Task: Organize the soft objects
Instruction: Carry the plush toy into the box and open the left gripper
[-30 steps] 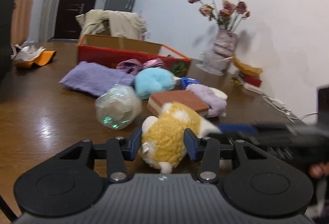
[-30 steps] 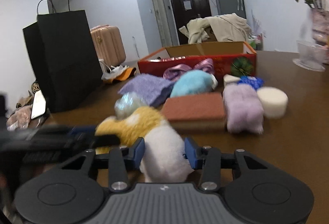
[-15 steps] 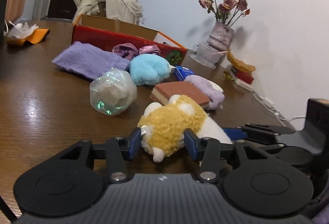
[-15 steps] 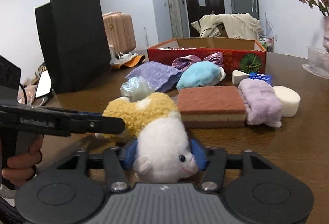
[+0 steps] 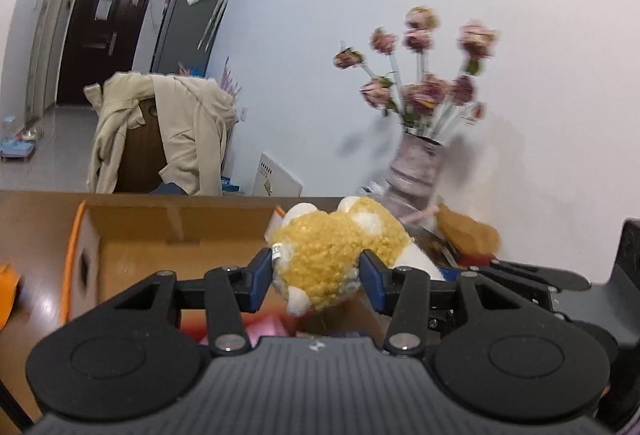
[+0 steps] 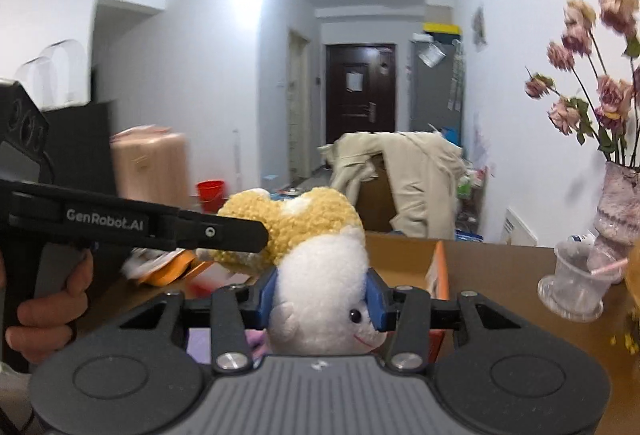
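Presently: yellow-and-white plush toy (image 5: 332,255), left gripper (image 5: 316,275) clamping yellow body, right gripper (image 6: 322,297) clamping white head; lower level into open cardboard box (image 5: 176,231), release together.

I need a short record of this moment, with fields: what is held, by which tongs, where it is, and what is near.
held: one plush toy, yellow body and white head
left tongs: shut on the yellow body
right tongs: shut on the white head
where: the toy is in the air, in front of the open cardboard box
box: tan inside, orange edge; its contents are mostly hidden
near: vase of dried flowers at the right; clear plastic cup on the table
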Tool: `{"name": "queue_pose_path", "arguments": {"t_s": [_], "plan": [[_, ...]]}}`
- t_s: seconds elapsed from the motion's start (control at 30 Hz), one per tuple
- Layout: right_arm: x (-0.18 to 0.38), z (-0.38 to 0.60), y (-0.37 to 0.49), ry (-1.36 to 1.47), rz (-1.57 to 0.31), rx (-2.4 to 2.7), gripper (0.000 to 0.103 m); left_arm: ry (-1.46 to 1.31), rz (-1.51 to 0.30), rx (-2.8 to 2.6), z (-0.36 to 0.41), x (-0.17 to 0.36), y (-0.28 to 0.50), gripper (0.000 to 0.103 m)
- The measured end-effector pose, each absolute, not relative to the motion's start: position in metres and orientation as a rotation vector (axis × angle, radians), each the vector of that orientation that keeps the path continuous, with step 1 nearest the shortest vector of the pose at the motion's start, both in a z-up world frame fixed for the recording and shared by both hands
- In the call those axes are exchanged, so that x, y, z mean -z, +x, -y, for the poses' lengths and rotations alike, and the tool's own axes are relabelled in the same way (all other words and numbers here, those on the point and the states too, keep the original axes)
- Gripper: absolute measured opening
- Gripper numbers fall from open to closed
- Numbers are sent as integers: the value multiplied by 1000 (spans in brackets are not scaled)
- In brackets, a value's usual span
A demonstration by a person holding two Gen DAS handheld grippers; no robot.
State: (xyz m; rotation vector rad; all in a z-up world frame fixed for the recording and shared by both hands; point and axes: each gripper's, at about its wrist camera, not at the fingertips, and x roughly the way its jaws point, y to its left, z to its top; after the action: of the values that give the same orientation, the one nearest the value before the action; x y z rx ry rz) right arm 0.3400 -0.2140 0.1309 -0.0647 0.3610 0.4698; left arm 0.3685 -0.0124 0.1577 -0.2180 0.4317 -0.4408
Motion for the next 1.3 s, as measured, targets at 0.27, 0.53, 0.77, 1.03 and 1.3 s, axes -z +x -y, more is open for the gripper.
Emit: {"name": "queue_pose_path", "arguments": {"t_s": [0.27, 0.53, 0.77, 1.03, 1.3], "plan": [[-99, 209, 541, 24, -600, -345, 43, -262, -622, 354, 24, -116, 561, 48], [-53, 165, 603, -123, -744, -201, 45, -270, -738, 305, 20, -57, 618, 48], [-42, 153, 588, -206, -685, -128, 53, -172, -636, 360, 25, -69, 587, 52], [-139, 190, 514, -196, -522, -174, 72, -56, -463, 357, 8, -161, 488, 67], [-183, 238, 378, -105, -367, -241, 86, -78, -299, 278, -25, -187, 331, 87]]}}
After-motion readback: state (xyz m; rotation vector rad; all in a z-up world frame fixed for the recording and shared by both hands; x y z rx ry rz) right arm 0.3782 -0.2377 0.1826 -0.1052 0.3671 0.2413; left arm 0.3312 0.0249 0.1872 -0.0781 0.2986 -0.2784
